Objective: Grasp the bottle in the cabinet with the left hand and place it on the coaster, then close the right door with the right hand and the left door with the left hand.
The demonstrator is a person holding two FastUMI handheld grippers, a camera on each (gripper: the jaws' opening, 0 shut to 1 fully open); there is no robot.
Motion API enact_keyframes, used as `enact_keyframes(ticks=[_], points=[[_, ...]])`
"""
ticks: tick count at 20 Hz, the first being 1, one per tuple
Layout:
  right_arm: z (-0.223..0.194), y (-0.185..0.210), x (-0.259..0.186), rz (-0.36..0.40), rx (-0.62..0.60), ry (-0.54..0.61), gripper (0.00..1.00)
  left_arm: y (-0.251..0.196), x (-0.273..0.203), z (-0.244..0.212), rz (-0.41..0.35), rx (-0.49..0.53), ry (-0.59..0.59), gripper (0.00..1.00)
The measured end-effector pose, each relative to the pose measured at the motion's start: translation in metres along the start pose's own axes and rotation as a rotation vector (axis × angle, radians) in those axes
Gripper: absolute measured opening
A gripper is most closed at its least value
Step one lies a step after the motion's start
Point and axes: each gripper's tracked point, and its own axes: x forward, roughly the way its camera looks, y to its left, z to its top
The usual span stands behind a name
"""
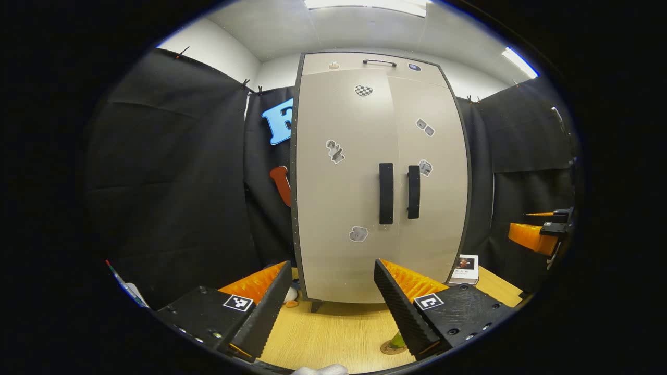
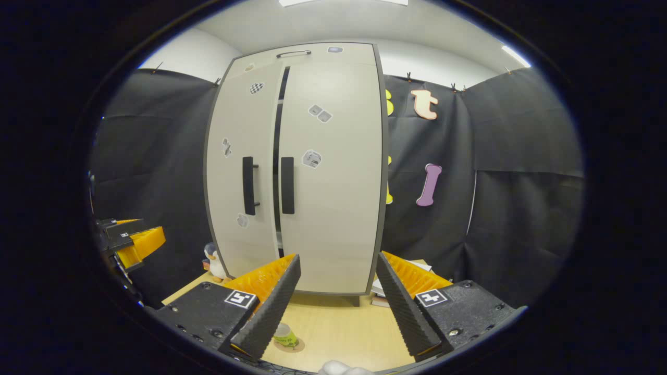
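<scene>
Left gripper (image 1: 330, 304) is hanging with its jaws spread wide and nothing in them, and the cabinet (image 1: 344, 208) stands dead ahead with its tall left door (image 1: 341, 182) looking nearly shut; in the right gripper view a thin dark gap shows between that one and the right door (image 2: 333, 172). The bottle (image 2: 284, 336) is already sitting upright on the coaster (image 2: 289, 346) on the table (image 2: 344, 328), low and just left of the right gripper (image 2: 336, 307), which is spread and empty too. I'd say the left door's vertical handle (image 1: 386, 193), straight ahead and a bit right of the left gripper, is what's left to nudge, and that hand is nearer to it.

Left tongs (image 1: 330, 307) with ridged wedge fingers, screwed housings, square fiducial markers, right tongs (image 2: 337, 304) alike
</scene>
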Motion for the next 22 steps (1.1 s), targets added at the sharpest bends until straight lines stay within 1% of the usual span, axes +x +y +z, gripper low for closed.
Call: enact_keyframes(ticks=[5, 6, 7, 9, 10, 11, 16, 18, 19, 21, 22], points=[[-0.001, -0.003, 0.002, -0.004, 0.005, 0.003, 0.96, -0.002, 0.001, 0.000, -0.006, 0.000, 0.004, 0.96], [-0.001, -0.004, 0.001, -0.006, 0.005, 0.003, 0.94, -0.003, 0.001, 0.001, -0.005, 0.001, 0.004, 0.96], [-0.001, -0.005, 0.001, -0.009, 0.006, 0.001, 0.96, -0.003, 0.002, 0.001, -0.006, 0.001, 0.003, 0.96], [0.000, -0.006, 0.003, -0.011, 0.006, 0.002, 0.96, -0.003, 0.002, 0.002, -0.008, 0.003, 0.000, 0.96], [0.000, -0.006, 0.003, -0.011, 0.005, 0.003, 0.94, -0.004, 0.003, 0.002, -0.010, 0.002, -0.001, 0.96], [0.001, -0.005, 0.004, -0.011, 0.003, 0.002, 0.96, -0.004, 0.002, 0.003, -0.013, 0.003, -0.002, 0.97], [0.005, -0.003, 0.006, -0.009, 0.000, -0.005, 0.96, -0.006, 0.005, 0.004, -0.020, 0.004, -0.003, 0.96], [0.006, -0.001, 0.005, -0.006, 0.006, -0.007, 0.94, -0.006, 0.005, 0.005, -0.021, 0.005, -0.003, 0.96], [0.007, -0.001, 0.006, -0.006, 0.004, -0.008, 0.96, -0.006, 0.005, 0.005, -0.021, 0.005, -0.004, 0.96], [0.010, -0.001, 0.006, -0.006, 0.000, -0.010, 0.96, -0.006, 0.005, 0.005, -0.022, 0.006, -0.004, 0.96], [0.009, -0.001, 0.005, -0.005, -0.001, -0.011, 0.94, -0.007, 0.005, 0.005, -0.023, 0.006, -0.005, 0.96]])
